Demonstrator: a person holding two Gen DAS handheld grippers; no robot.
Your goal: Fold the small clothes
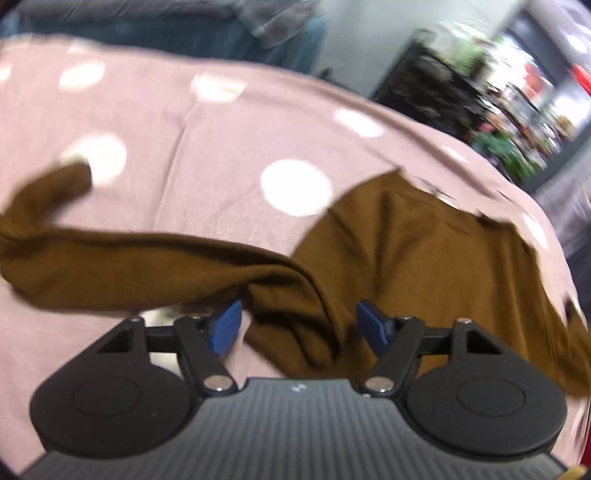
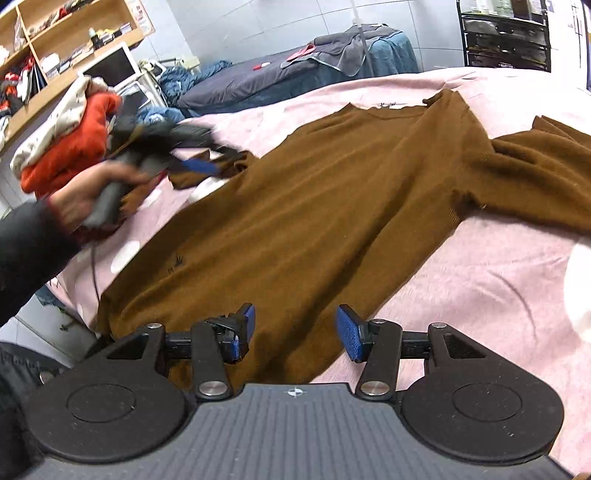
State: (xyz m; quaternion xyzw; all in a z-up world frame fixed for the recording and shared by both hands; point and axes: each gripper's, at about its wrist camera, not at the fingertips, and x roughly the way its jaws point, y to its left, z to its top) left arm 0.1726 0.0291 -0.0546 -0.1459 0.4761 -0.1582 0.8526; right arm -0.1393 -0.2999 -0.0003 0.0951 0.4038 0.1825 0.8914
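Observation:
A brown long-sleeved sweater [image 2: 314, 206] lies spread flat, front up, on a pink bedsheet with white dots [image 2: 480, 280]. My right gripper [image 2: 297, 328] is open just above the sweater's bottom hem, and its pads touch nothing. The left gripper [image 2: 192, 166], blurred and held in a hand [image 2: 92, 192], is at the sweater's far left sleeve. In the left wrist view the left gripper [image 1: 299, 325] is open. A bunched fold where the sleeve [image 1: 110, 258] meets the sweater's body [image 1: 424, 251] lies between its blue pads [image 1: 225, 326], which do not press on it.
A pile of red and white clothes [image 2: 74, 147] sits at the sheet's left edge. Beyond are a wooden shelf [image 2: 74, 40], a grey-covered bed [image 2: 277, 77] and a black rack [image 2: 506, 33]. The sheet drops off at the near left, where a cable [image 2: 94, 266] hangs.

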